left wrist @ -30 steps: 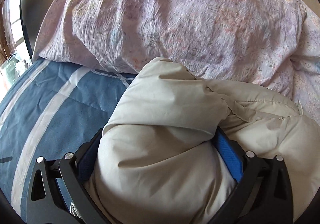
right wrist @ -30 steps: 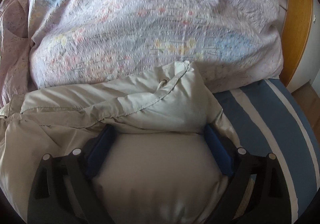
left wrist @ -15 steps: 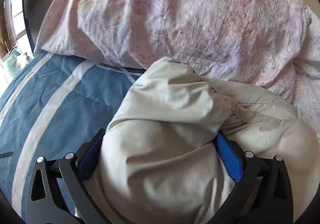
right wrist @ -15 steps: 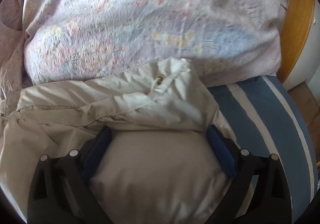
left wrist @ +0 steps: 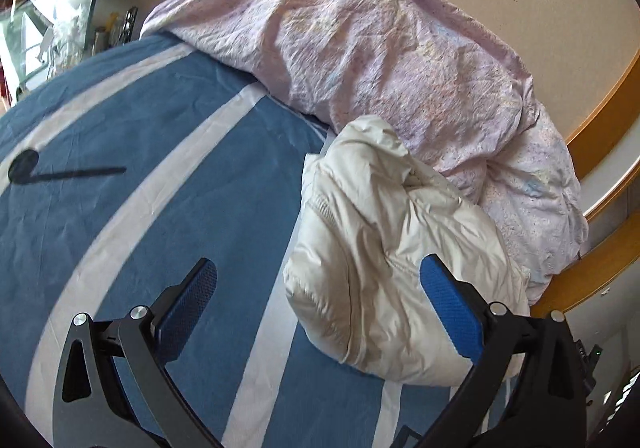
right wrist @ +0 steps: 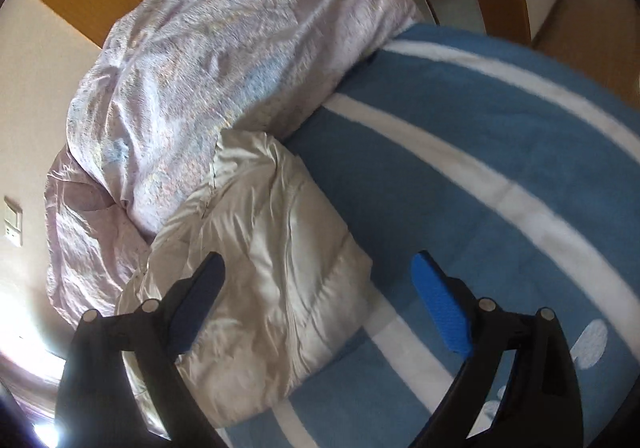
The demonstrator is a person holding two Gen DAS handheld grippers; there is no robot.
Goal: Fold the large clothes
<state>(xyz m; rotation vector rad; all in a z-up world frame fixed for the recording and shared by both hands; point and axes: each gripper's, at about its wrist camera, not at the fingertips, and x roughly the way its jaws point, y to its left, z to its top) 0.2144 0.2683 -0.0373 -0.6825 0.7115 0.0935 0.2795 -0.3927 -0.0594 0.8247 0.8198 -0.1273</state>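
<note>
The cream puffy jacket [left wrist: 380,248] lies as a folded bundle on the blue striped bed cover [left wrist: 160,167], its far side against the pink duvet [left wrist: 380,47]. My left gripper [left wrist: 316,268] is open and drawn back above the bed; its right pad hangs over the bundle without touching it. In the right wrist view the jacket [right wrist: 272,268] sits low and left. My right gripper [right wrist: 318,260] is also open, with its jaws closing slightly. Part of the bundle shows between its fingers, but neither pad presses on it.
The crumpled pink duvet [right wrist: 220,47] fills the head of the bed. A wooden bed frame [left wrist: 600,119] curves along the right, and a window [left wrist: 40,7] is at the far left. A brown box [right wrist: 592,27] stands beyond the bed cover [right wrist: 480,127].
Both grippers were shut on the jacket bundle; now both have let go, opened and pulled back from it, each rolling outward. The bundle stays by the duvet.
</note>
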